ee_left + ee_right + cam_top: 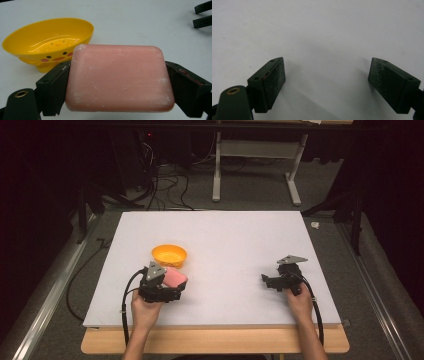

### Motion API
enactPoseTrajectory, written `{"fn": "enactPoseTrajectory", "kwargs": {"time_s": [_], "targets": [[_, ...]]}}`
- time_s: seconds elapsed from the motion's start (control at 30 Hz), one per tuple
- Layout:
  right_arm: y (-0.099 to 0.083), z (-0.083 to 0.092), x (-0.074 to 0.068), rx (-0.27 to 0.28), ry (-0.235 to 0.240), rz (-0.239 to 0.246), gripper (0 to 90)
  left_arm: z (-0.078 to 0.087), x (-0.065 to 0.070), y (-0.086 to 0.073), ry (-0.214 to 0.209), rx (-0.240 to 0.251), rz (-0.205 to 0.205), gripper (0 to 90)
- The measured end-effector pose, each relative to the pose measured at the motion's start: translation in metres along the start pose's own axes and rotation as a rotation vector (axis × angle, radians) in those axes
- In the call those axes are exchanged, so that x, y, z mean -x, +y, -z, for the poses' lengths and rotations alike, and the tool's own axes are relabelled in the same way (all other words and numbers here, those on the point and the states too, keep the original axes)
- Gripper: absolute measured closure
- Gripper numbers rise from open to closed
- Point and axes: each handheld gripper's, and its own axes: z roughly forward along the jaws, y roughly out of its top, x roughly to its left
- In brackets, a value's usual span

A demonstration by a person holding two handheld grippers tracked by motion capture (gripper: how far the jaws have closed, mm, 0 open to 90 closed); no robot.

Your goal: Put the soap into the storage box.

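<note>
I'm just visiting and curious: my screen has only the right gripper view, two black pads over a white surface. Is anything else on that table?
Observer: Yes, a yellow bowl stands on the white table.
Operator: Is anyone holding something?
Observer: The left gripper is clamped on a pink soap bar.
Operator: How near is it to the bowl?
Observer: Right beside it, at the bowl's near edge, not inside.
Operator: Anything printed on the bowl?
Observer: A small face with pink cheeks.

Soap bar [119,78] just before the bowl [47,41] (slightly right), both on table [235,235], left half
</note>
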Motion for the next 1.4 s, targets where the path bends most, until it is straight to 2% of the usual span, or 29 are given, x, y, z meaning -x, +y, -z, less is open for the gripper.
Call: {"fn": "enactPoseTrajectory", "kwargs": {"time_s": [0.37,0.63,1.03,1.17,1.4], "targets": [[0.0,0.0,0.0,0.0,0.0,-0.001,14.8,0.009,-0.009,0.004,0.018,0.029,0.027,13.7],[0.0,0.0,0.0,-0.001,0.0,0.001,14.8,0.01,-0.016,0.007,0.04,0.025,0.046,13.7],[0.0,0.0,0.0,0.0,0.0,-0.001,14.8,0.007,-0.025,0.021,0.079,0.019,0.068,13.7],[0.0,0.0,0.0,0.0,0.0,-0.001,14.8,0.003,-0.028,0.026,0.089,0.02,0.085,13.7],[0.0,0.0,0.0,0.0,0.0,-0.001,14.8,-0.006,-0.033,0.034,0.107,0.004,0.092,13.7]]}}
